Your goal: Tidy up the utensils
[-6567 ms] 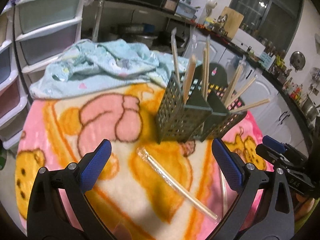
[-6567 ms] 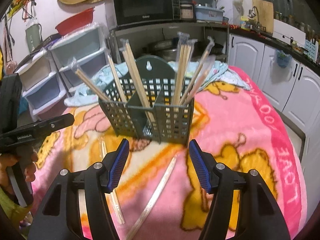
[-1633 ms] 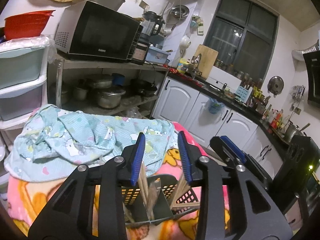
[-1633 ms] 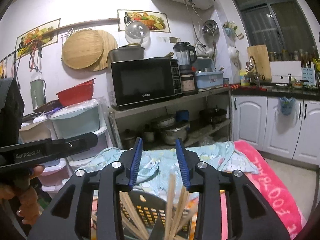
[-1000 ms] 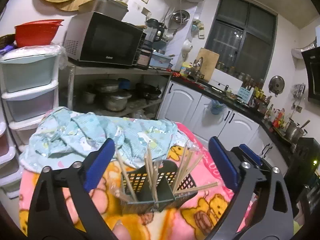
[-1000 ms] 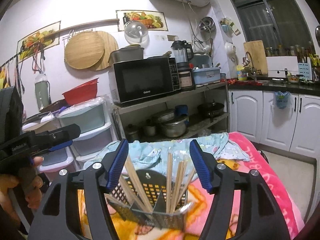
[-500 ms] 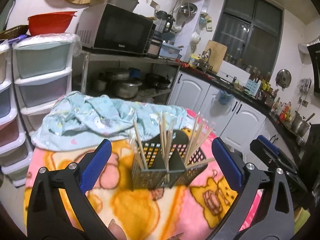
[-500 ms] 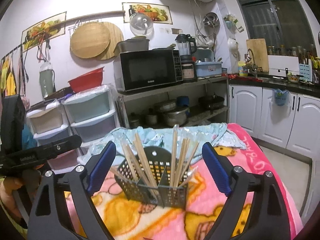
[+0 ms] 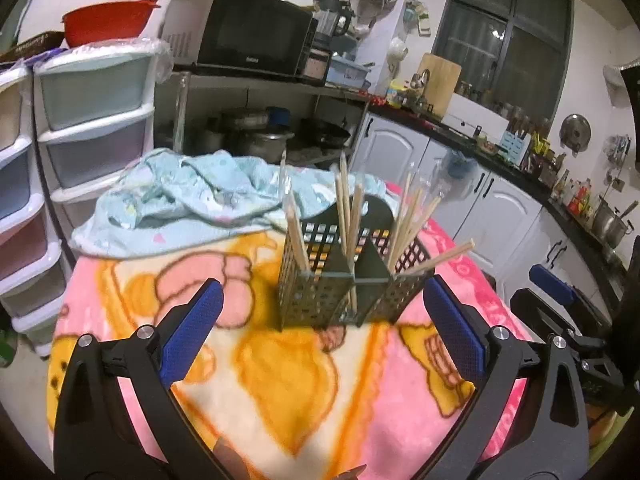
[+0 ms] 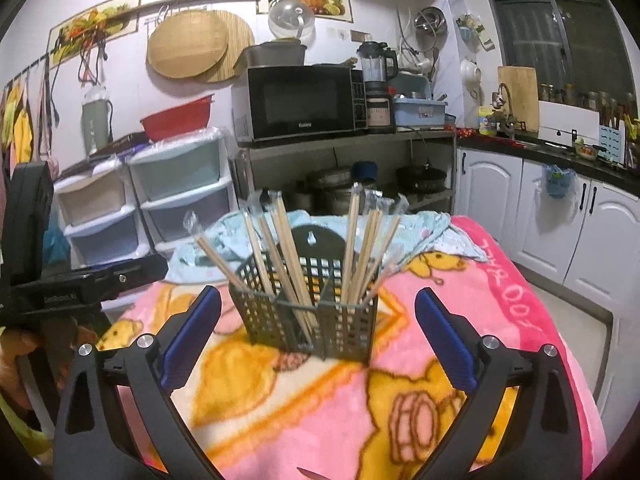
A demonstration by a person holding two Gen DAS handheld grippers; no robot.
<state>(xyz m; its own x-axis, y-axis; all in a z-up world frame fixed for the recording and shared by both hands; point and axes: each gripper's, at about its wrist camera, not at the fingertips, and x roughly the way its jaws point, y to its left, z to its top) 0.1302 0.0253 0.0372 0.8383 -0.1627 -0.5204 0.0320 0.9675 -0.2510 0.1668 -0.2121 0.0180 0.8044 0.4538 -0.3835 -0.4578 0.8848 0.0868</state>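
A dark green slotted utensil holder (image 9: 344, 284) stands upright on a pink and yellow cartoon blanket (image 9: 280, 380); it also shows in the right wrist view (image 10: 308, 316). Several wrapped wooden chopsticks (image 9: 348, 220) stick up from its compartments, also seen in the right wrist view (image 10: 288, 256). My left gripper (image 9: 320, 336) is open and empty, just in front of the holder. My right gripper (image 10: 318, 340) is open and empty, facing the holder from the other side. The right gripper's body shows at the left view's right edge (image 9: 560, 304).
A crumpled light blue cloth (image 9: 192, 200) lies behind the holder. Plastic drawer units (image 10: 176, 196) and a shelf with a microwave (image 10: 304, 104) stand behind the table. White cabinets (image 10: 580, 224) line the right. The blanket (image 10: 400, 400) drops off at the table edges.
Both grippers opened from a narrow gap to wide open. Both views dropped and came closer to the holder. The loose chopsticks seen on the blanket 6.6 s ago no longer show.
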